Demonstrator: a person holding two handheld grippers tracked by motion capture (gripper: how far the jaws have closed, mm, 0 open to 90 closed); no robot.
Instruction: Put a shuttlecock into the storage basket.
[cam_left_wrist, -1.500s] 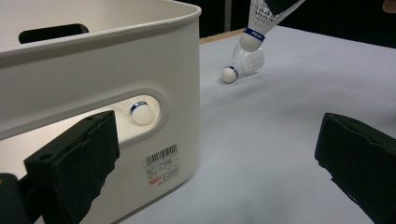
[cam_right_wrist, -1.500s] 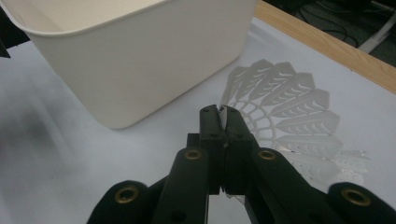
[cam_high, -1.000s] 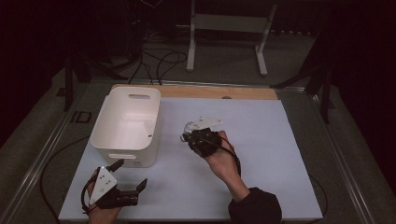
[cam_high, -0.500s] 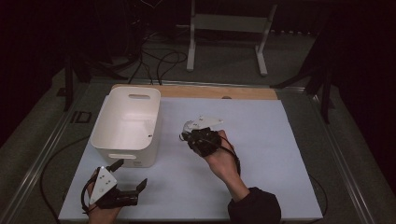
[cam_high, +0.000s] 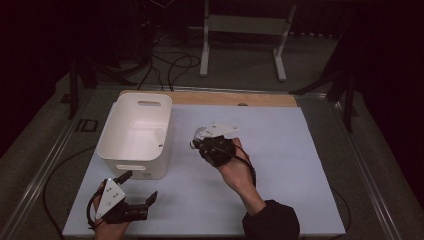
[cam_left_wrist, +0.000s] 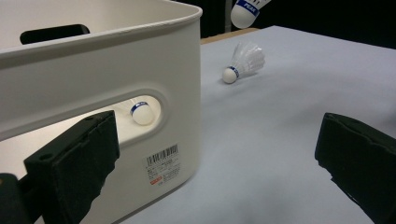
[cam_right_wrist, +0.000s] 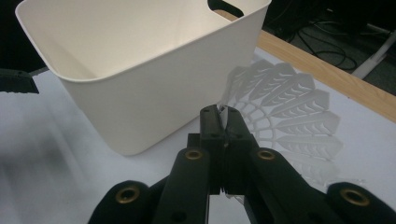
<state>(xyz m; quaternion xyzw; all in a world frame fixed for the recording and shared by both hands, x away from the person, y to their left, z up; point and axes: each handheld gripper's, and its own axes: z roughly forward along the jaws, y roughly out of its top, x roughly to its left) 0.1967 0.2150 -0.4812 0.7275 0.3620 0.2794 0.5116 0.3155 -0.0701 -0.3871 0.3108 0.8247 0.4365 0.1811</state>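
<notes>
Beside the bin: right hand-held gripper (cam_right_wrist: 223, 122) pinches a shuttlecock (cam_right_wrist: 285, 107) by its feathers, near the white bin (cam_high: 136, 134).
Left hand-held gripper (cam_high: 138, 187): jaws apart, empty, low on the tabletop (cam_high: 280, 150).
Step, judged: carry over rim, then release.
Care: light pinch; feathers crush.

A white bin (cam_high: 135, 135) sits on a pale blue mat (cam_high: 280, 130); the white shuttlecock (cam_left_wrist: 243, 63) wears a blue band.

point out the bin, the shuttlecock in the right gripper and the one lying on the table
bin (cam_high: 131, 131), high view, inner floor
held shuttlecock (cam_right_wrist: 285, 109), right gripper view, feather skirt
lying shuttlecock (cam_left_wrist: 229, 75), left gripper view, cork tip
</notes>
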